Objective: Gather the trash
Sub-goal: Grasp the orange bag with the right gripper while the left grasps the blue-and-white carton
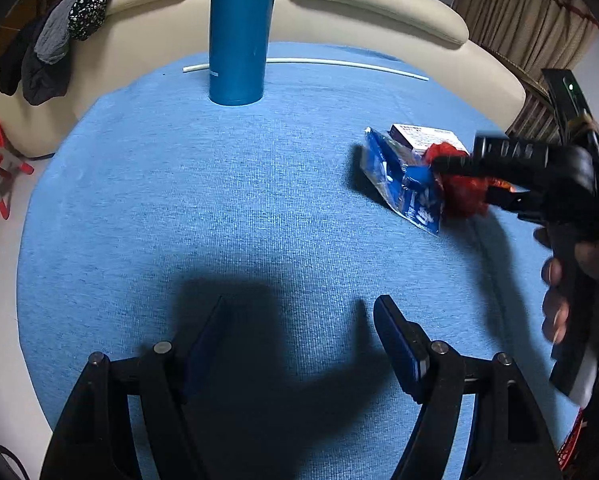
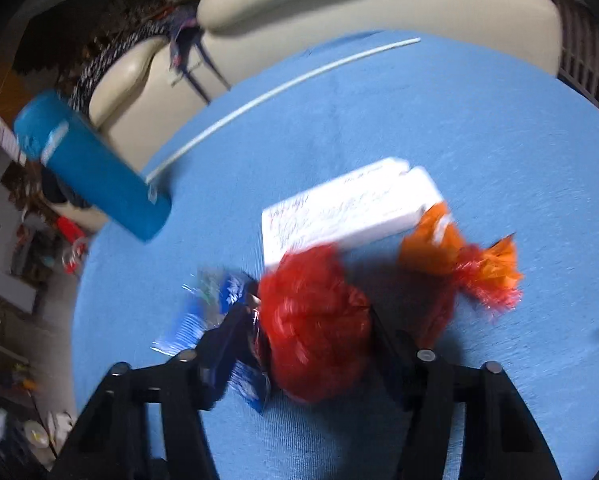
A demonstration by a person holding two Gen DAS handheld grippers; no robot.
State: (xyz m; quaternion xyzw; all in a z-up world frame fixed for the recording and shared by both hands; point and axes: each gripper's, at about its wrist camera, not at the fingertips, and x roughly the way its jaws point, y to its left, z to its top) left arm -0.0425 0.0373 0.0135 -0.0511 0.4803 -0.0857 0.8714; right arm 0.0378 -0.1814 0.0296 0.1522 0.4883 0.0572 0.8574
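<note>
On a blue cloth-covered table, the right gripper clamps a crumpled red wrapper beside a white box; the left gripper hangs open, empty.

Print on the white box is too blurred to read.

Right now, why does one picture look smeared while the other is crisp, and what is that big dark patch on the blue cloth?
Right wrist view: motion blur smears the red wrapper and white box. Left wrist view: sharp, and the dark patch is the shadow of the left gripper cast on the blue cloth by light from behind. Both views: fisheye distortion curves the white stick and the cloth's edges.
</note>
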